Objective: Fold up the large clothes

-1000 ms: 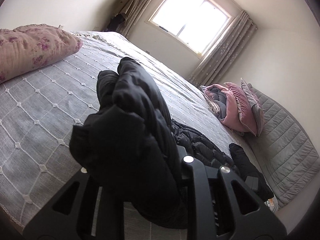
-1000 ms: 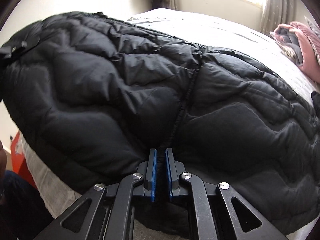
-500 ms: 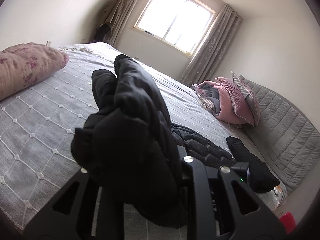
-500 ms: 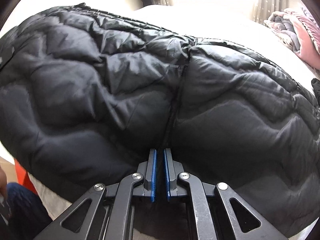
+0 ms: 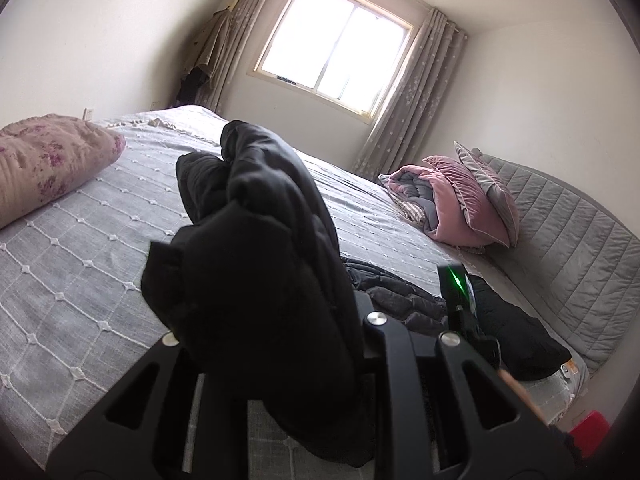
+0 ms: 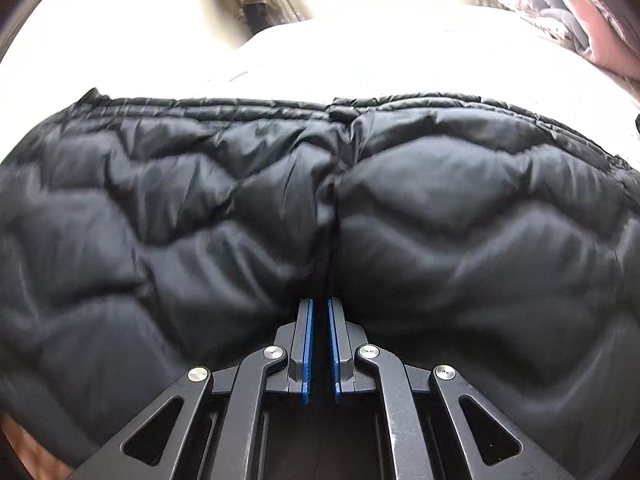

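Left hand-held gripper [image 5: 276,344]: jaws nearly closed, clamped on a bunched fold of the black padded jacket [image 5: 256,248], which is held up at frame centre above the grey bed [image 5: 80,248]. Right hand-held gripper [image 6: 320,320]: blue pads almost together, pinched on the jacket's centre seam; quilted fabric is spread across the middle of that frame. A pink floral pillow [image 5: 48,164] is seen at left, a pink quilt [image 5: 448,208] at right.

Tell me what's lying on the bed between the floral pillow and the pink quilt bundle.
In the left wrist view, the black puffer jacket, bunched in the left gripper, sits between the floral pillow and pink bundle.
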The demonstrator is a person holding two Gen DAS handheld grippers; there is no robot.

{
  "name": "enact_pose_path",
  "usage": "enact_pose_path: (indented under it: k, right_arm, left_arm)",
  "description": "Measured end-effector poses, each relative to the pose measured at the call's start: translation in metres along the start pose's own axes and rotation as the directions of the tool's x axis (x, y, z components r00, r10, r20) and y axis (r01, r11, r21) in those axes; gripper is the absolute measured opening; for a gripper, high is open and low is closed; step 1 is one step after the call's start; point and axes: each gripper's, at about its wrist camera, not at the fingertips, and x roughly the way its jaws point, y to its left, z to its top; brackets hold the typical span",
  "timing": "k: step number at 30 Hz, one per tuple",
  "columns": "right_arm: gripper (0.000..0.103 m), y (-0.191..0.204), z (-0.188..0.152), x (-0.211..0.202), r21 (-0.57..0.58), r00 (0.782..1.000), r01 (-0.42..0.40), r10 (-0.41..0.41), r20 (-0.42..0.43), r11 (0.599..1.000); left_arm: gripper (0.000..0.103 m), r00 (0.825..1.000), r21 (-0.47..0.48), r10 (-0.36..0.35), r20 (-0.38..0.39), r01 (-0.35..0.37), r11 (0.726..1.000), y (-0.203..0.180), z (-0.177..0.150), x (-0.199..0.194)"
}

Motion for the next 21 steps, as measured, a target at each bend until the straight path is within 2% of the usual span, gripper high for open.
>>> enact_pose_path:
  k: [8, 10, 12, 21]
  right_arm:
    - [0.007, -0.01, 0.062, 0.04, 0.056, 0.997, 0.051, -0.047, -0.066, 0.997]
    - [0.007, -0.01, 0.069, 0.044, 0.065, 0.995, 0.057, -0.051, -0.088, 0.996]
    - [0.008, -0.009, 0.092, 0.058, 0.077, 0.994, 0.06, -0.052, -0.096, 0.995]
    - [0.007, -0.029, 0.16, 0.117, 0.143, 0.993, 0.011, 0.006, -0.115, 0.99]
  left_arm:
    - [0.022, 0.999, 0.054, -0.011, 0.03, 0.009, 0.999, -0.009, -0.002, 0.0]
    - [0.022, 0.999, 0.063, -0.018, 0.036, 0.016, 0.998, -0.01, -0.003, 0.0]
    - [0.022, 0.999, 0.074, -0.026, 0.041, 0.023, 0.997, -0.012, -0.003, 0.0]
    - [0.021, 0.998, 0.13, -0.035, 0.048, 0.028, 0.991, -0.022, -0.005, 0.003]
